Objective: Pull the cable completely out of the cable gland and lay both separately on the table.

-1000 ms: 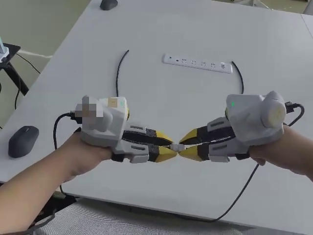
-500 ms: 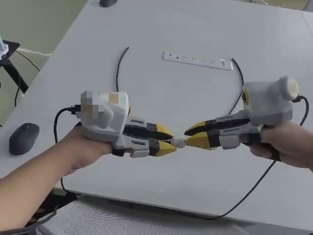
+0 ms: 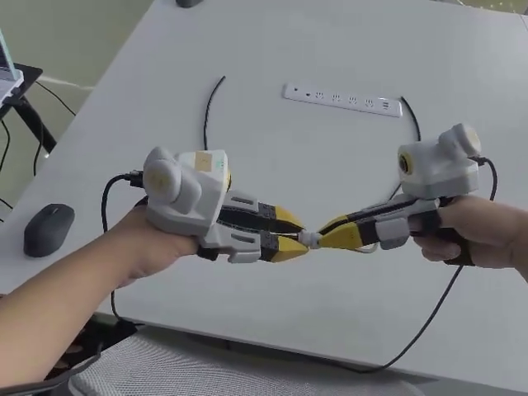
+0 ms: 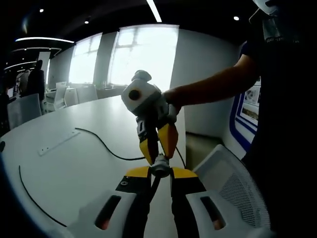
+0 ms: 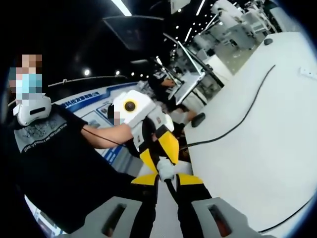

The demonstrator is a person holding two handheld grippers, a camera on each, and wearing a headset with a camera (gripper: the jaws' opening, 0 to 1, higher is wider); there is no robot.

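I see a white table (image 3: 330, 33) taking up most of the head view. A white power strip (image 3: 342, 101) lies flat in its upper middle. A dark mouse (image 3: 48, 228) sits near the table's left edge. A grey mesh chair (image 3: 214, 371) runs along the bottom, and a black-legged side desk (image 3: 25, 115) stands at upper left.

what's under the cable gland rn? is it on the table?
No. The cable gland hangs in the air, pinched where the left gripper and right gripper meet. Under it is bare white table. Their fingers cover its ends, so any cable inside is hidden.
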